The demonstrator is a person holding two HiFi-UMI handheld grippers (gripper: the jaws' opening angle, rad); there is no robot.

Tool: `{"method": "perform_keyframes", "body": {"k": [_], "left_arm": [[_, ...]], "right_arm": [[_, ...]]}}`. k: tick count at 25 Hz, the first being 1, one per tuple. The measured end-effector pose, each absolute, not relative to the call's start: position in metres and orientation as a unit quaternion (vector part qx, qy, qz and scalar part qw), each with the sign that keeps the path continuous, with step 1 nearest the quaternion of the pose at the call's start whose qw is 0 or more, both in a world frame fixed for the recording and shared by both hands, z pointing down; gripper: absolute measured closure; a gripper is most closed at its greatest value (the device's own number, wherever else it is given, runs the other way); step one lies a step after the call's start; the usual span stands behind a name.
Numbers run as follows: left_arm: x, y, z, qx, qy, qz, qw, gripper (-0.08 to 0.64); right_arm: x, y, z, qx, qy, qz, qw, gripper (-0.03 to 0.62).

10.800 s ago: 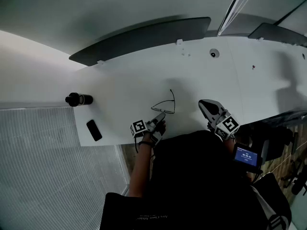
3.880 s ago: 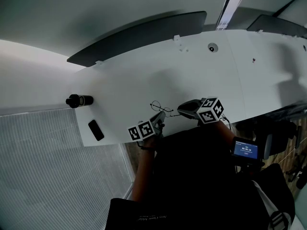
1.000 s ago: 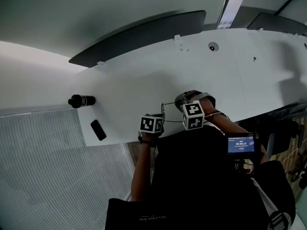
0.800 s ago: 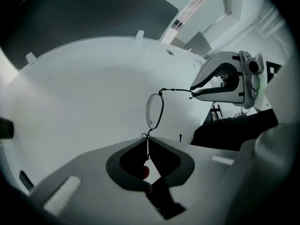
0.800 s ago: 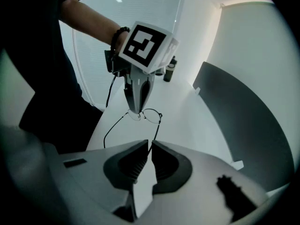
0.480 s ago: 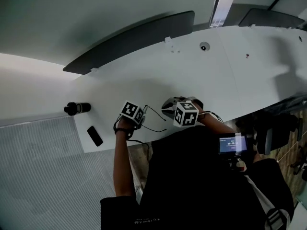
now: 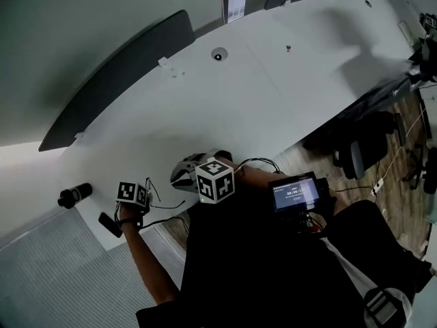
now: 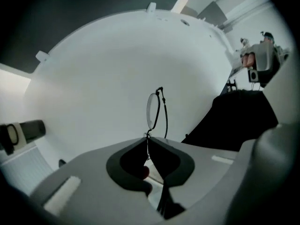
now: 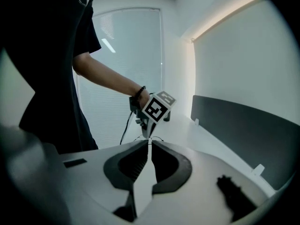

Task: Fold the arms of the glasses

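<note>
My left gripper (image 8: 148,137) was pinched tight on one end of the thin black wire-framed glasses (image 8: 153,110). It held them edge-on above the curved white table (image 8: 93,74), I judged to steady the frame while an arm was swung in. One arm seemed to lie alongside the lens. My right gripper (image 9: 149,142) had its tongs pressed together on nothing and pointed toward the left one, probably standing clear. I could read no brand. The small lit screen (image 7: 295,193) showed digits too tiny to read, and the marker cubes (image 7: 215,180) bore only square patterns.
</note>
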State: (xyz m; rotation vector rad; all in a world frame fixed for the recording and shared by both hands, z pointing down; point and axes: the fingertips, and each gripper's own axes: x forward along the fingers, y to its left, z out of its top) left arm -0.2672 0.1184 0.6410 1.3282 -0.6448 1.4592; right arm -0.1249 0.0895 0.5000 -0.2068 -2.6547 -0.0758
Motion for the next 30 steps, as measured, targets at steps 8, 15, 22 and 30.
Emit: {"method": "perform_keyframes", "body": {"k": [8,15,22,30], "left_arm": [[-0.304,0.116,0.621,0.496,-0.239,0.727,0.411,0.537],[-0.31,0.144,0.619,0.468,-0.205,0.729,0.456,0.537],[-0.305,0.138,0.636,0.493,-0.199,0.699,0.479,0.537],[-0.28,0.113,0.62,0.523,-0.256,0.621,0.524,0.537]], "right_arm": [[-0.124,0.107,0.507,-0.108,-0.963,-0.037,0.244,0.566],[-0.115,0.12,0.502,-0.128,-0.963,-0.046,0.231,0.566],[-0.148,0.11,0.55,-0.141,-0.947,-0.007,0.289,0.566],[-0.192,0.073,0.567,-0.057,-0.925,0.29,0.239,0.459]]}}
